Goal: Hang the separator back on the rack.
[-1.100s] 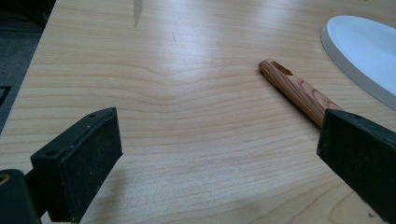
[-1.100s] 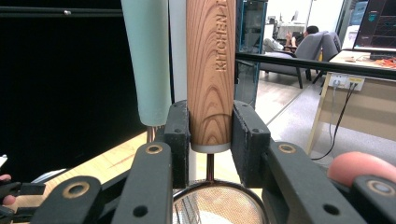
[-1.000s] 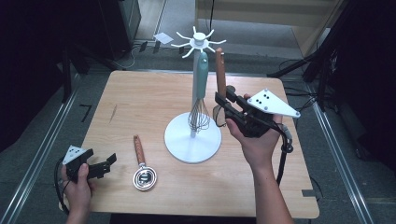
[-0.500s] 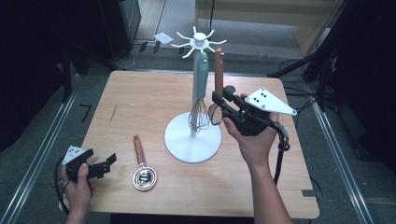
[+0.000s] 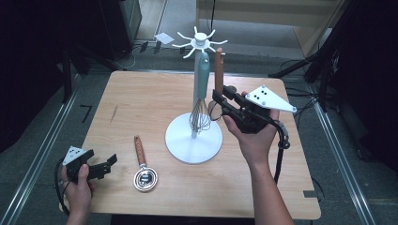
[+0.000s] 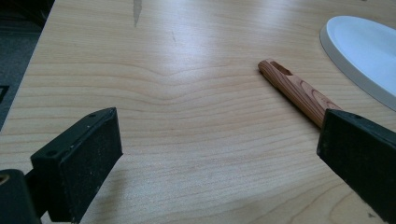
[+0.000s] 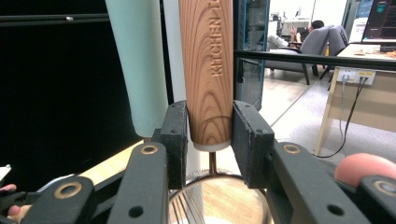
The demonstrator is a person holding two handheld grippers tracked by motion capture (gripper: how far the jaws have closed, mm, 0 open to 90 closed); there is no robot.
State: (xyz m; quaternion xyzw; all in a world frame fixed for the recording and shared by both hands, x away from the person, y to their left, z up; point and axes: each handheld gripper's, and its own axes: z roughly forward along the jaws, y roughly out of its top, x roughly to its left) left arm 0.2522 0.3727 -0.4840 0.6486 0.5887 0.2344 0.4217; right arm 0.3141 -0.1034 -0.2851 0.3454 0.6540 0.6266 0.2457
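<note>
From the high view, the right gripper (image 5: 220,101) holds a wooden-handled utensil (image 5: 218,70) upright beside the white stand (image 5: 194,140), handle end up near the hooks, where a misjudged lift could knock the teal whisk (image 5: 202,79). The left gripper view has its jaws wide apart over the table (image 6: 187,116), near a second wooden handle (image 6: 299,91). The right gripper view confirms its jaws clamped low on the vertical handle (image 7: 207,70), where it may slip

— Sitting on grey floor (image 5: 42,154), flanked by metal rails (image 5: 37,157)?
— Yes. Showing a grey armchair (image 7: 322,44), a wooden desk (image 7: 369,100) and dangling cables (image 7: 348,107) beyond, glowing under bright office light.
</note>
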